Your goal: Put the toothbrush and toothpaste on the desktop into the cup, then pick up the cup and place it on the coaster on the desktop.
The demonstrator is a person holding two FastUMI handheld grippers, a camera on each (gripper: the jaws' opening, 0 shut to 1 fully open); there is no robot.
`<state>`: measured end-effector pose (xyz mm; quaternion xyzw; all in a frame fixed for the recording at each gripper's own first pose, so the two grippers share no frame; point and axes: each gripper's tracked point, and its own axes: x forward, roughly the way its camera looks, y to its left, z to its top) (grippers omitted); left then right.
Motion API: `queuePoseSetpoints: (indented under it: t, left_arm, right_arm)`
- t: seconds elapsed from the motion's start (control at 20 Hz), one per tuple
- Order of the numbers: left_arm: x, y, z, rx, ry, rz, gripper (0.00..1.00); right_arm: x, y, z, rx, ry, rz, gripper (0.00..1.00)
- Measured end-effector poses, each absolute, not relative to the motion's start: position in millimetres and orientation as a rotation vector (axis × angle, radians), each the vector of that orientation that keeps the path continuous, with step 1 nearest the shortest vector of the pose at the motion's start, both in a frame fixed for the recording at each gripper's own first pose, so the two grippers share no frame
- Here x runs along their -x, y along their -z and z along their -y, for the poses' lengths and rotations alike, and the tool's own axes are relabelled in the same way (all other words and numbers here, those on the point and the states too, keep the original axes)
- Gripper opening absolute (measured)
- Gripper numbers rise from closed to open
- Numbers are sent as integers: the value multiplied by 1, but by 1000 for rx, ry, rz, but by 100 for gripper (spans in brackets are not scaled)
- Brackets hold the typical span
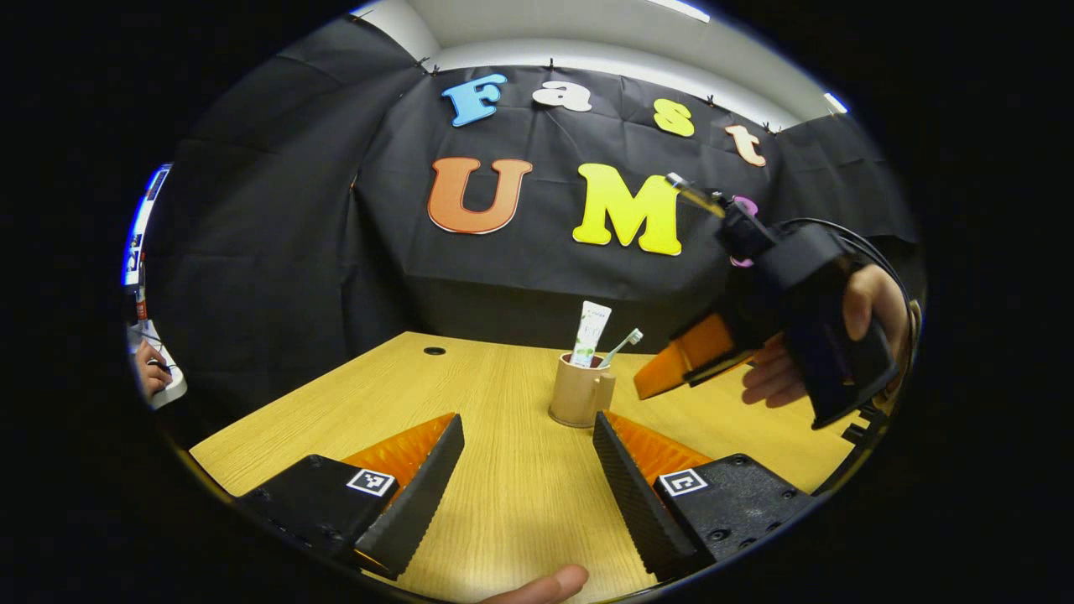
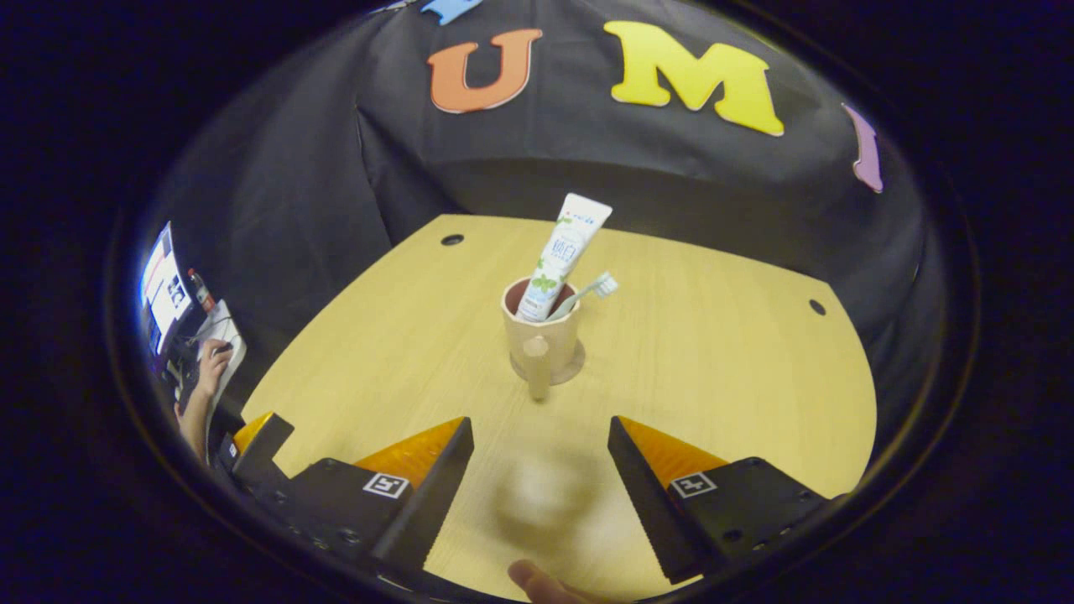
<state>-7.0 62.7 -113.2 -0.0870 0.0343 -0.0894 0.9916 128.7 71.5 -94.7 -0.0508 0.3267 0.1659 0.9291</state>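
Note:
A tan cup [image 1: 579,394] [image 2: 541,335] with a handle stands upright on the wooden desk [image 1: 503,503] [image 2: 713,377]. A white toothpaste tube [image 1: 590,334] [image 2: 562,256] and a toothbrush [image 1: 625,344] [image 2: 591,289] stick out of it. Under the cup lies a round coaster [image 2: 577,367]. My left gripper [image 1: 527,417] is open, just short of the cup and empty. My right gripper [image 2: 539,421] is open too, a little back from the cup's handle and holding nothing. In the left gripper view the right gripper [image 1: 713,352] hangs to the right of the cup, held by a hand [image 1: 772,377].
The desk has small round holes [image 1: 435,351] [image 2: 452,239] [image 2: 816,307] near its far edge. A person's arm [image 2: 197,394] rests at a screen off the desk's left side. A fingertip [image 1: 545,583] shows at the bottom of the left gripper view.

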Motion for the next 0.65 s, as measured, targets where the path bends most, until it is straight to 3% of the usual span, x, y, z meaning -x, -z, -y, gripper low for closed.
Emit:
queuePoseSetpoints:
  t: [0.25, 0.65]
  left_arm:
    - [26, 99, -46, 191, 162, -68, 98]
    - [82, 76, -12, 153, 181, -4, 98]
  right_arm:
    - [-81, 61, -25, 129, -269, -387, 96]
    - [0, 44, 52, 38, -147, -127, 97]
